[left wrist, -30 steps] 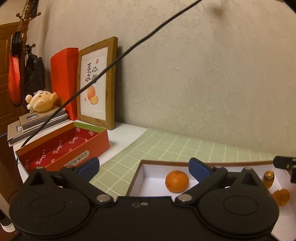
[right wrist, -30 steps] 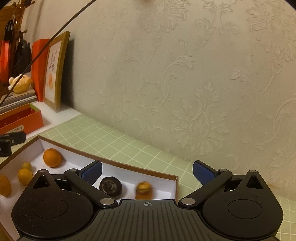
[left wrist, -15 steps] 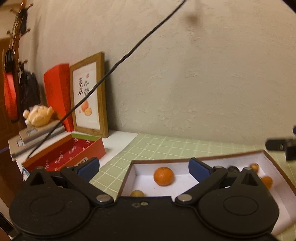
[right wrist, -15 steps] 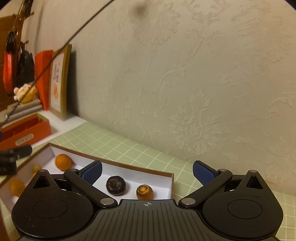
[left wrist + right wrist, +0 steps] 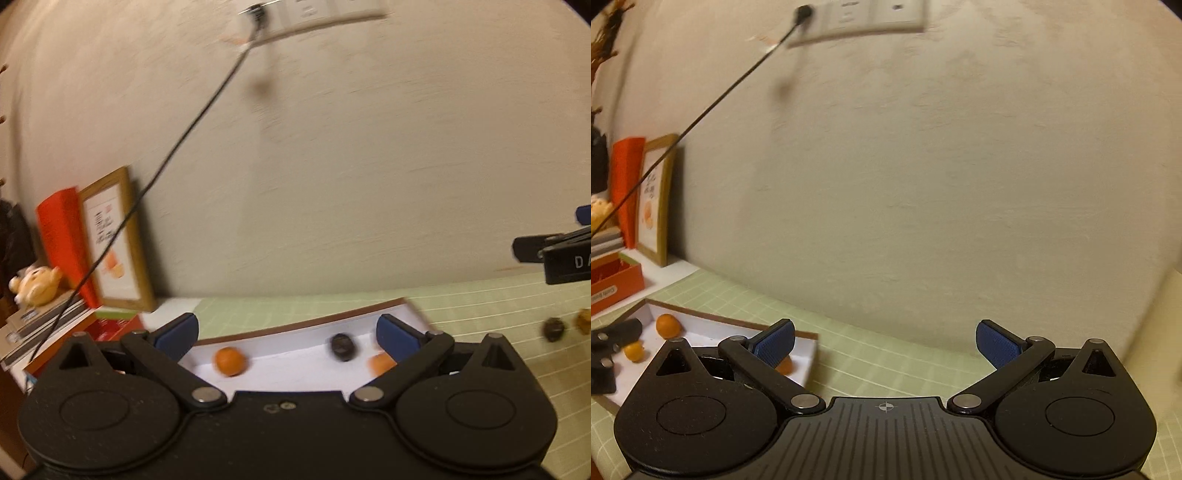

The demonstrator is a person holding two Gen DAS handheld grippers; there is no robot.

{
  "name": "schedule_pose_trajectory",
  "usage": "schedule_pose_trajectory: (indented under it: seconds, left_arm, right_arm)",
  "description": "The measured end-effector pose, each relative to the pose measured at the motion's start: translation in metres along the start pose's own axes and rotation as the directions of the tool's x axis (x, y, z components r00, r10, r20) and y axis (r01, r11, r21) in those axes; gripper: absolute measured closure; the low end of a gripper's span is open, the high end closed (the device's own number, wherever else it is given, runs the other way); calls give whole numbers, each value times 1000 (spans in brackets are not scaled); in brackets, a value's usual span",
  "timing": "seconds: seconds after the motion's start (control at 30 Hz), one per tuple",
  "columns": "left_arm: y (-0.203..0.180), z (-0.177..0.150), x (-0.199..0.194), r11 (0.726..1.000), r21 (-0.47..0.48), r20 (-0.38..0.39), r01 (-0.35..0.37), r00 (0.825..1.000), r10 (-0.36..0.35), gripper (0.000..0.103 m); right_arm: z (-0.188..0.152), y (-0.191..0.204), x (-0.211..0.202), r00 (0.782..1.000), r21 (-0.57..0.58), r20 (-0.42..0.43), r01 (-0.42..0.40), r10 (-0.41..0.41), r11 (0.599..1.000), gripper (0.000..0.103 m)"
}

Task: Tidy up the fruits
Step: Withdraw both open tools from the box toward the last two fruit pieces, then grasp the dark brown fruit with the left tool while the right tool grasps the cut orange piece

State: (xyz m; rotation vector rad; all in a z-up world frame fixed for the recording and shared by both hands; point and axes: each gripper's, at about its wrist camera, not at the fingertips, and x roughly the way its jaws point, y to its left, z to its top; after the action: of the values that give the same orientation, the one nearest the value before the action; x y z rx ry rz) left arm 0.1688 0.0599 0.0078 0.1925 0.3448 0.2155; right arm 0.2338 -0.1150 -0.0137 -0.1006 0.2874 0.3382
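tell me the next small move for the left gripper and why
Probably tilt the left gripper down toward the white tray. Its jaws are open and empty, aimed mostly at the wall, with the orange and dark fruit low in the blurred view.

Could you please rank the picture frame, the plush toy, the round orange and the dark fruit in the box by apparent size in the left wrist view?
1. Picture frame
2. Plush toy
3. Orange and dark fruit: alike, blurred; no ranking.
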Motion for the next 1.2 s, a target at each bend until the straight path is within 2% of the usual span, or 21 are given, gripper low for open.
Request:
schedule_pose_trajectory:
  seconds: [0.17, 0.4, 0.67, 0.87, 0.97, 1.0, 1.03, 1.1, 1.2]
  left_arm:
    - [-42, 5, -6, 995, 22, 0, 98, 995, -98, 6]
    - [-99, 5, -2, 981, 70, 9, 183, 983, -184, 6]
    - [-140, -5, 26, 959, 34, -43, 282, 959, -281, 6]
    - [-157, -11, 51, 947, 32, -107, 320, 943, -315, 23]
    - [-166, -16, 54, 937, 29, -125, 348, 931, -342, 24]
    - [-170, -17, 57, 932, 36, -131, 362, 926, -355, 25]
    - [-174, -17, 60, 926, 42, -141, 376, 920, -367, 25]
    - [-180, -20, 65, 917, 45, -156, 396, 910, -385, 33]
    - [-188, -24, 76, 904, 41, -184, 425, 893, -412, 42]
  right_arm:
    - [-11, -33, -14, 997, 3, -69, 30, -30, 1000, 0]
    - [-35, -69, -22, 988, -19, -128, 89, -91, 996, 0]
    - [-64, -103, -6, 958, -14, -240, 158, -157, 987, 0]
    - [-82, -123, 2, 946, 19, -280, 175, -163, 984, 0]
    - [-83, -130, 9, 944, 36, -287, 178, -161, 983, 0]
    - [-85, -133, 10, 946, 49, -288, 170, -149, 984, 2]
    - [-87, -135, 12, 947, 59, -290, 161, -137, 985, 12]
    - [-91, -138, 19, 943, 71, -315, 137, -109, 988, 28]
    - [-99, -140, 26, 938, 74, -335, 119, -88, 990, 32]
